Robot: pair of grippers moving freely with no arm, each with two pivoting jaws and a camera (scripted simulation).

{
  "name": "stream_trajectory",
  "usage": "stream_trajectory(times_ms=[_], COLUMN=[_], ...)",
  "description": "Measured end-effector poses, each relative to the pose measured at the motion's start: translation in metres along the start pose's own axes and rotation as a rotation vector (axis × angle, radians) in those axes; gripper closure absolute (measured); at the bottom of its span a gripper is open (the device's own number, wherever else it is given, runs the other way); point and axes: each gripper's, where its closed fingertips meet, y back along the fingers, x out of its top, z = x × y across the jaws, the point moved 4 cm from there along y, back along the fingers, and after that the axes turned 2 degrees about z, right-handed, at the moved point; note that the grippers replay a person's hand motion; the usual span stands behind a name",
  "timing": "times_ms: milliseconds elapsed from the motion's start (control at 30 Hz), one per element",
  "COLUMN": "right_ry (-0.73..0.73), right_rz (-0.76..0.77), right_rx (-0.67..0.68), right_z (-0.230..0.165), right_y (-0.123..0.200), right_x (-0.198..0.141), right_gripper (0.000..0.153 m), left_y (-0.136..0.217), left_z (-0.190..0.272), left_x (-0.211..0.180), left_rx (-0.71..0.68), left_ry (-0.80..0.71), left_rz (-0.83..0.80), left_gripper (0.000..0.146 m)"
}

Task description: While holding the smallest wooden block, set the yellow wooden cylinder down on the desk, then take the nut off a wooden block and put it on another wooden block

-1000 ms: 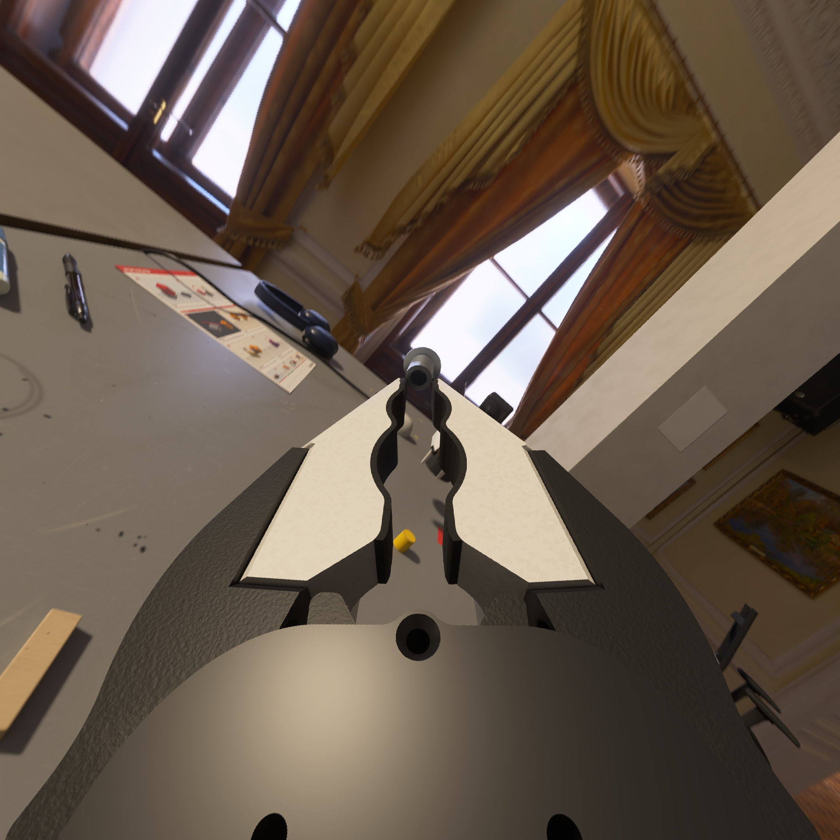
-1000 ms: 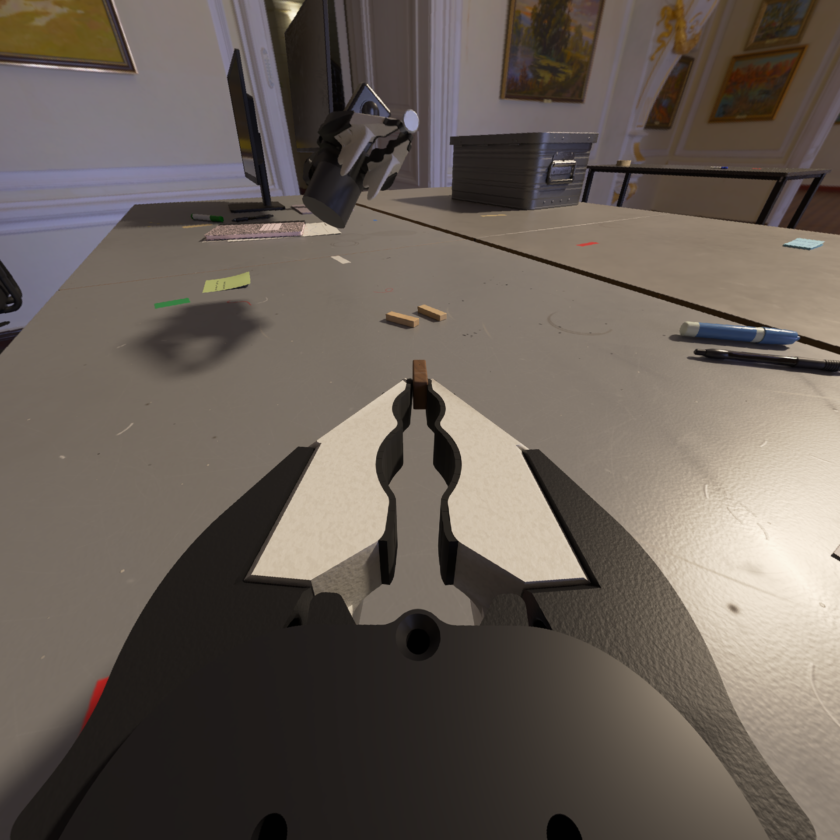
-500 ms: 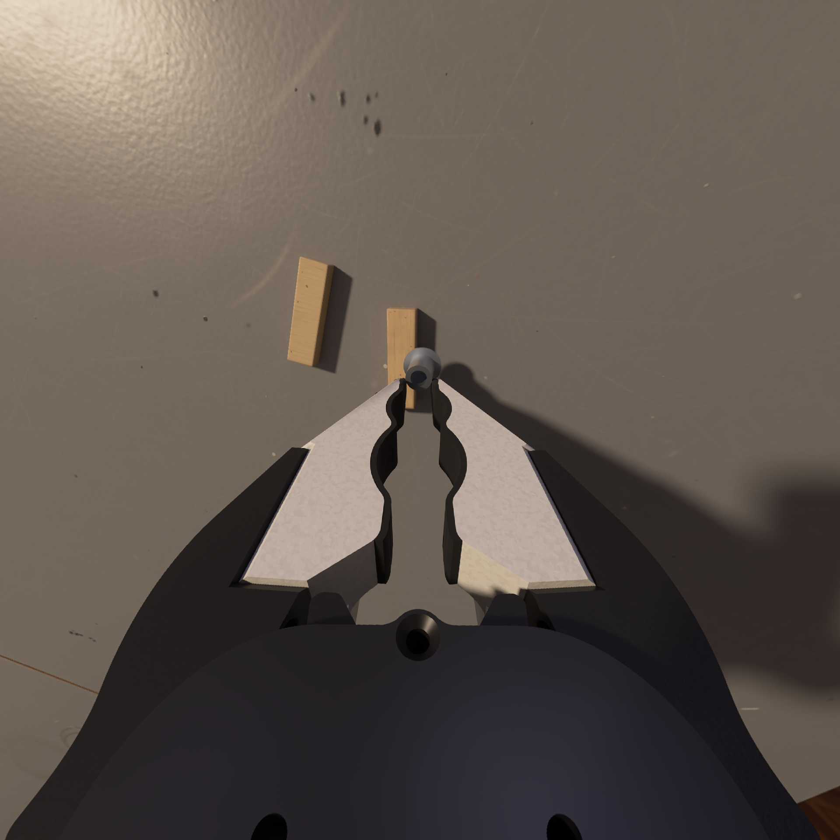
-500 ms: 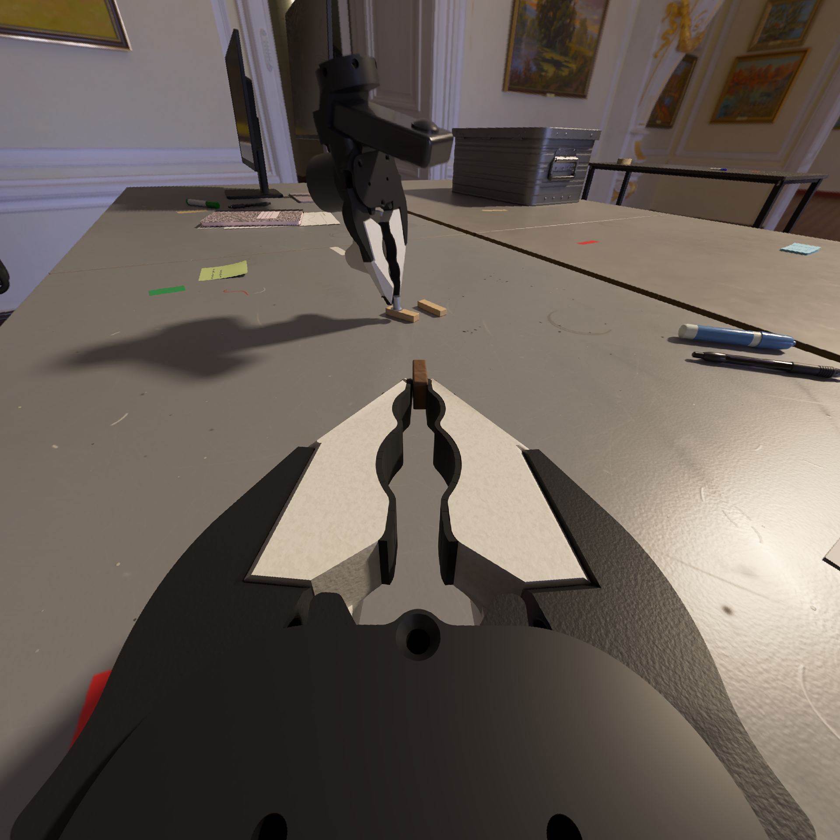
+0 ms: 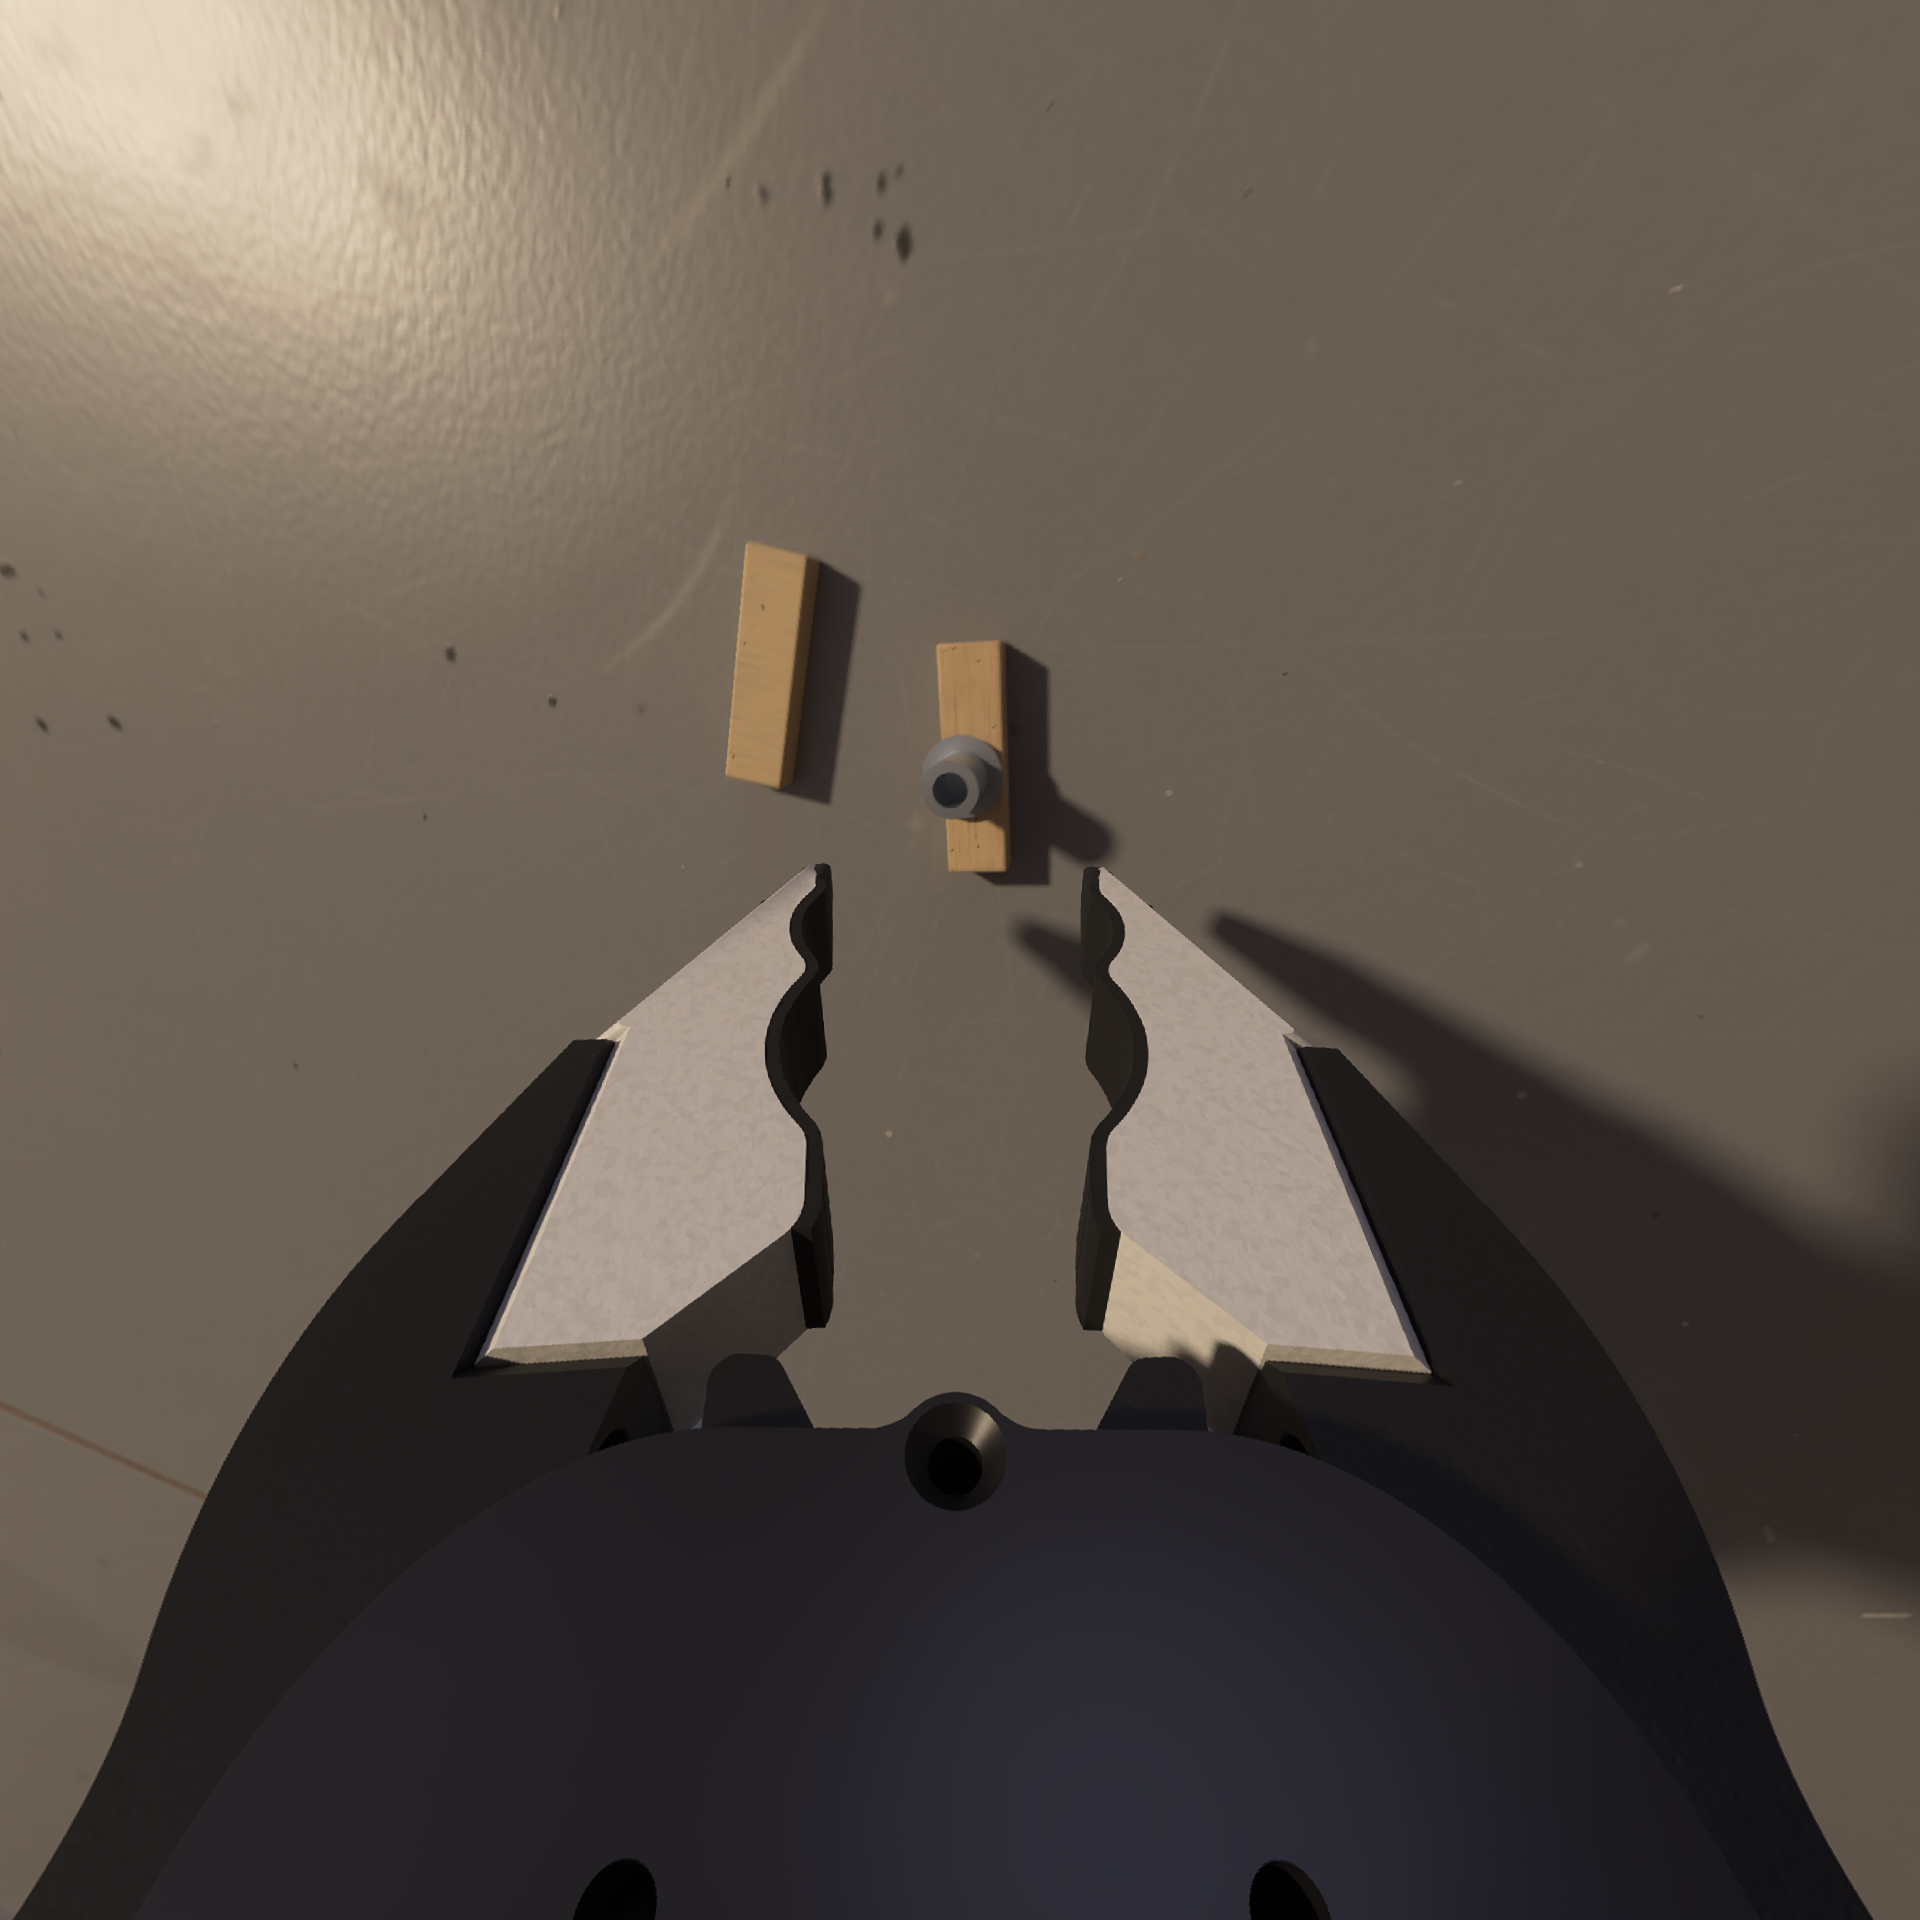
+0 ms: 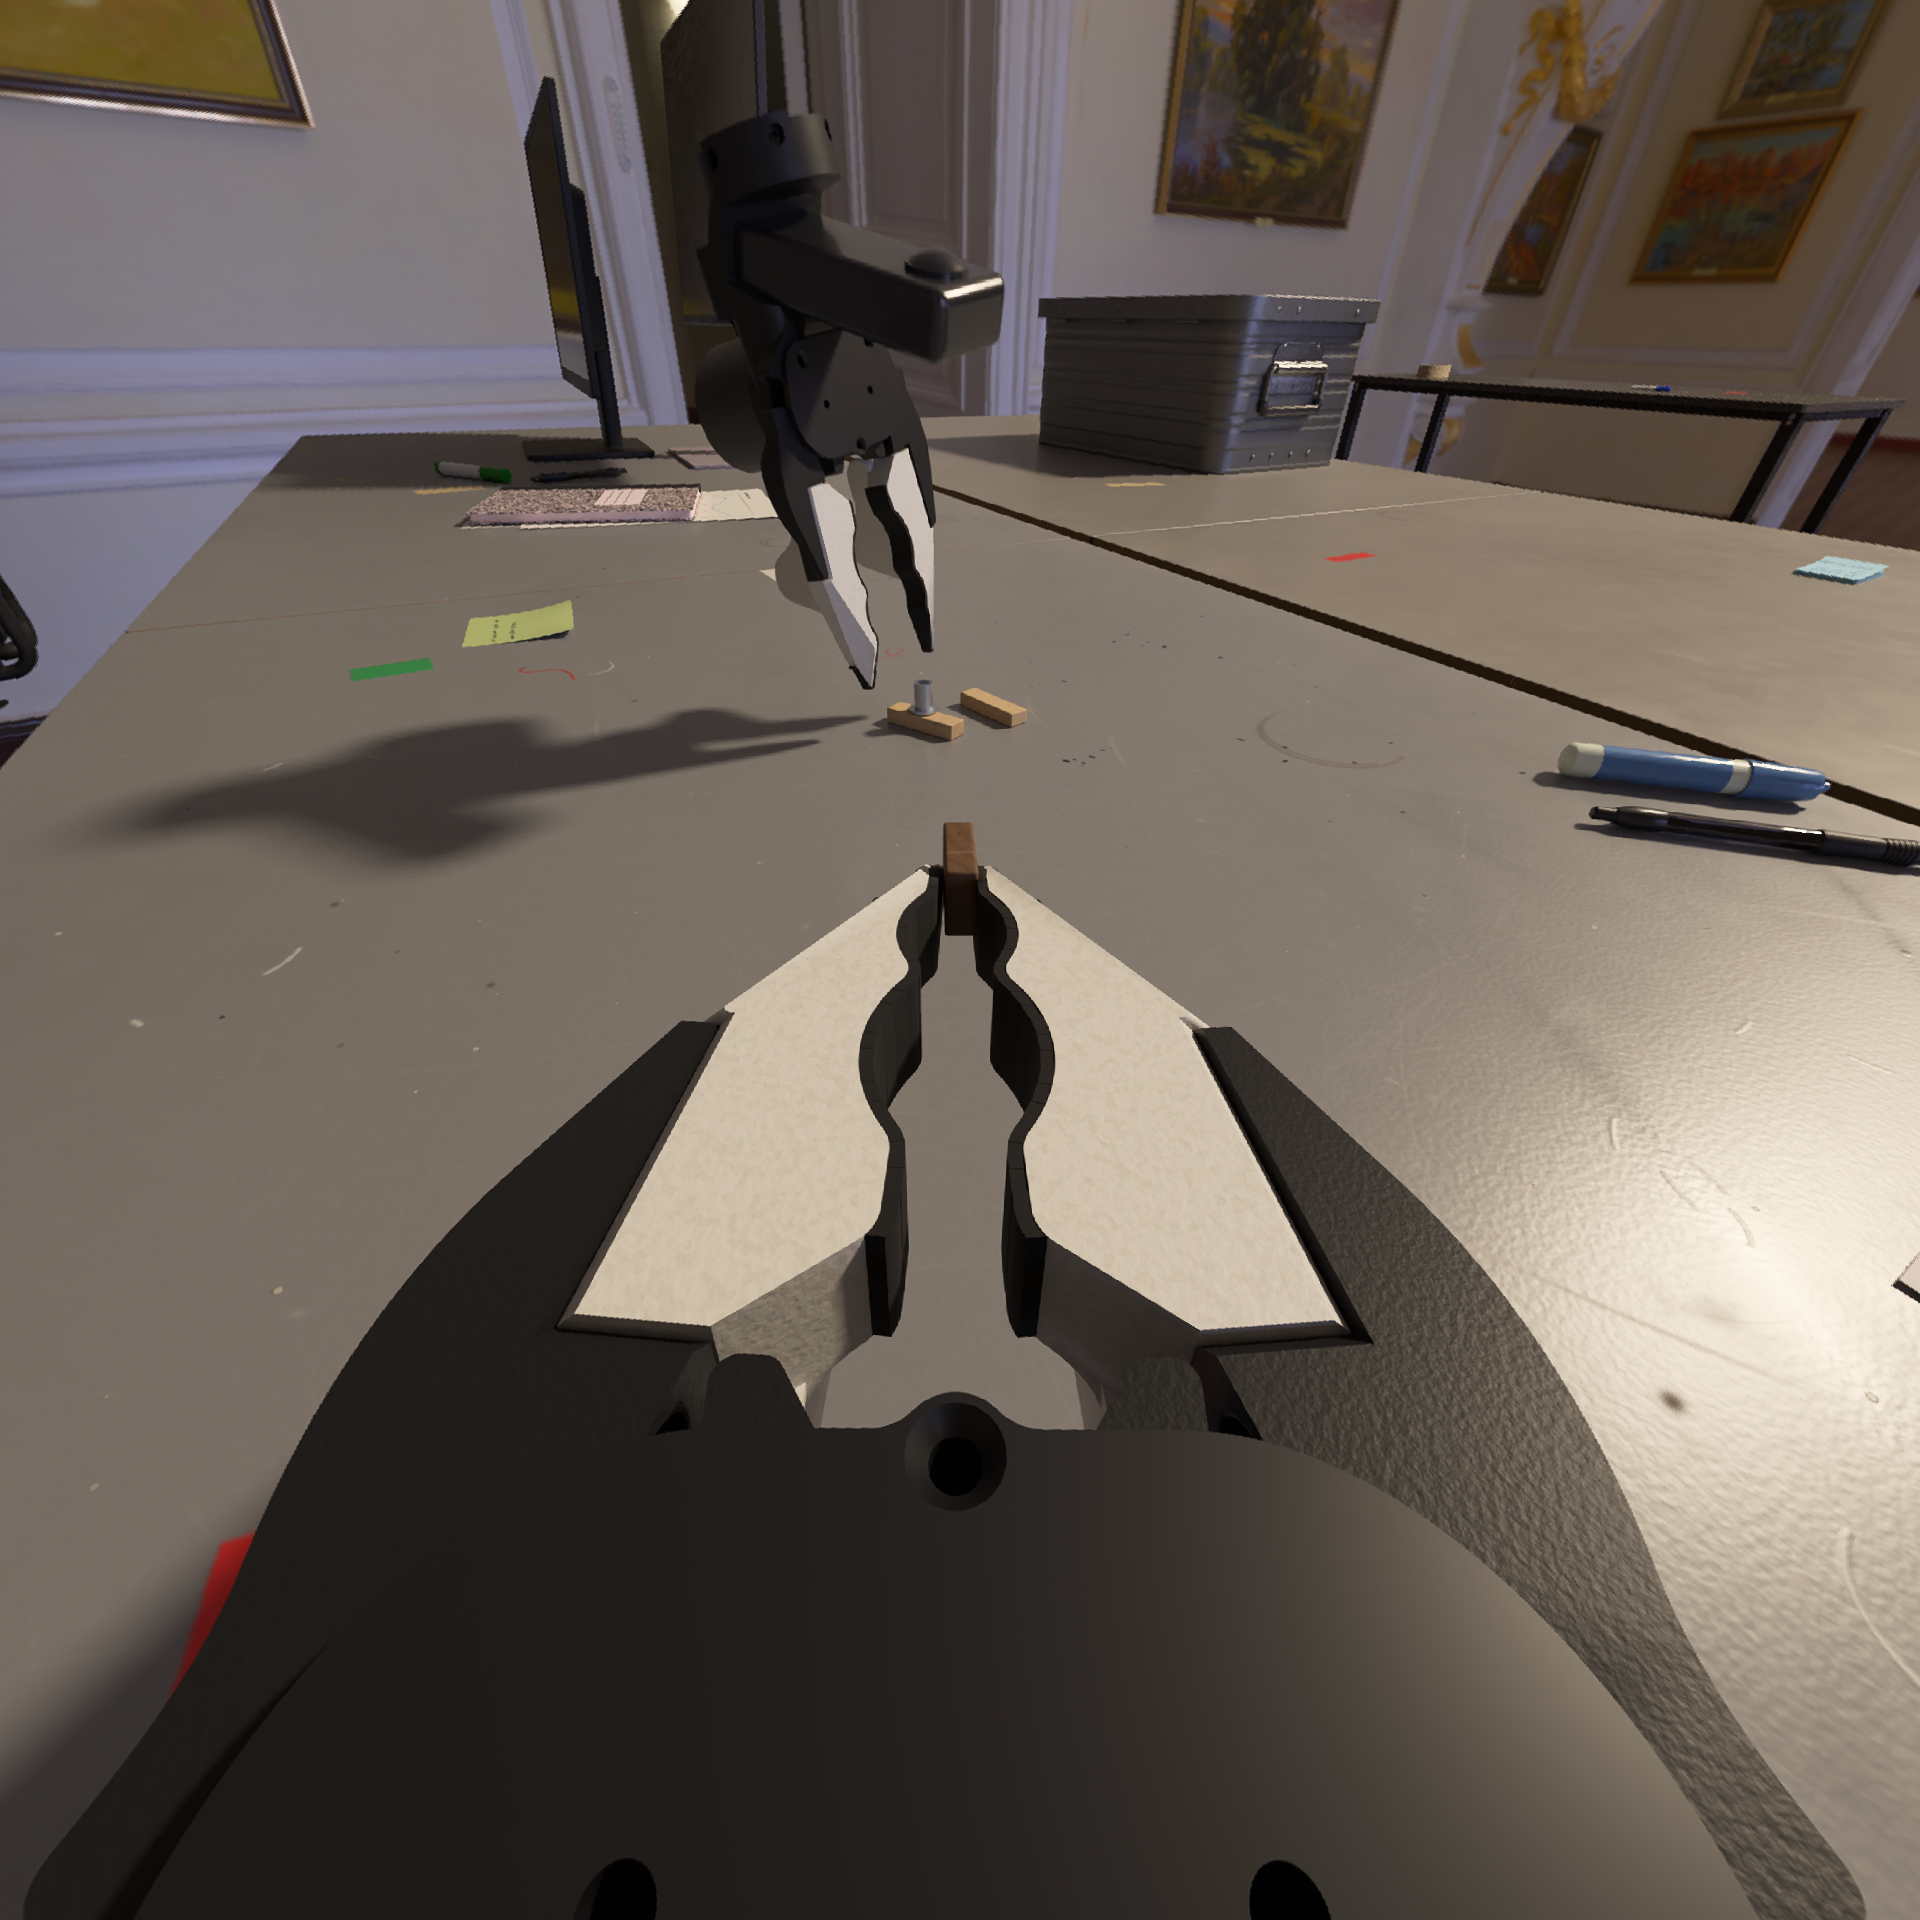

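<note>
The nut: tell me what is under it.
The nut stands on a light wooden block lying flat on the desk, overhanging one long edge. The wood directly beneath it is covered. A second block lies beside it, bare.

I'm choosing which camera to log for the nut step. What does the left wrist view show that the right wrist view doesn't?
Only the left wrist view: the nut's bore from above, and dark specks on the desk.

Only the right wrist view: the right claw shut on the small brown block, a blue marker, a black pen, a metal case, a monitor.

Both: the nut on one tan block, a second tan block beside it, and the open left claw above.
</note>
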Motion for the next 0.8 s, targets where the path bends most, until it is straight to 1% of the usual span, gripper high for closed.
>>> stream_trajectory(times_ms=[67, 133, 167, 200, 233, 267, 300, 333, 367, 400, 467, 567, 633, 700, 733, 800], right_ry=[-0.002, -0.004, -0.005, -0.005, -0.005, -0.006, -0.006, -0.008, -0.009, -0.01, -0.012, -0.01, -0.015, -0.02, -0.022, -0.019], right_rz=[-0.002, -0.005, -0.006, -0.008, -0.01, -0.011, -0.013, -0.014, -0.014, -0.013, -0.012, 0.002, 0.016, 0.024, 0.024, 0.015], right_rx=[-0.002, -0.003, -0.003, -0.004, -0.003, -0.002, -0.001, 0.0, 0.001, 0.001, 0.0, -0.001, 0.005, 0.013, 0.016, 0.017], right_z=[0.0, 0.001, 0.001, 0.001, 0.001, 0.001, 0.001, 0.001, 0.001, 0.001, 0.001, 0.001, 0.001, 0.0, 0.0, -0.001], right_y=[0.0, 0.0, 0.0, -0.001, -0.001, -0.001, -0.001, -0.001, -0.002, -0.002, -0.001, 0.0, 0.0, 0.0, 0.0, -0.001], right_x=[0.0, -0.001, -0.001, -0.002, -0.002, -0.002, -0.003, -0.003, -0.003, -0.003, -0.003, -0.001, 0.001, 0.002, 0.002, 0.001], right_gripper=[0.148, 0.148, 0.148, 0.148, 0.148, 0.148, 0.148, 0.148, 0.148, 0.148, 0.148, 0.148, 0.148, 0.148, 0.148, 0.148], left_y=[0.004, 0.004, 0.003, 0.002, 0.0, -0.001, -0.001, -0.001, 0.0, 0.0, 0.0, -0.006, -0.009, -0.008, -0.008, -0.005], left_z=[0.003, 0.007, 0.006, 0.002, -0.004, -0.008, -0.009, -0.008, -0.008, -0.008, -0.01, -0.007, -0.005, -0.003, -0.005, -0.009], left_x=[0.003, 0.004, 0.003, -0.001, -0.006, -0.01, -0.01, -0.007, -0.003, -0.001, -0.002, -0.005, -0.006, -0.005, -0.003, 0.001], left_rx=[-0.031, -0.083, -0.088, -0.061, -0.001, 0.049, 0.059, 0.032, -0.008, -0.041, -0.083, -0.142, -0.174, -0.195, -0.186, -0.126], left_ry=[-0.03, -0.033, -0.021, -0.008, -0.003, -0.003, 0.008, 0.039, 0.09, 0.159, 0.274, 0.338, 0.331, 0.323, 0.317, 0.289], left_rz=[0.051, 0.093, 0.091, 0.062, 0.003, -0.051, -0.068, -0.04, 0.011, 0.045, 0.023, -0.01, -0.058, -0.081, -0.083, -0.055], left_gripper=[0.1, 0.105, 0.106, 0.105, 0.102, 0.093, 0.081, 0.072, 0.07, 0.071, 0.07, 0.075, 0.079, 0.08, 0.08, 0.08])
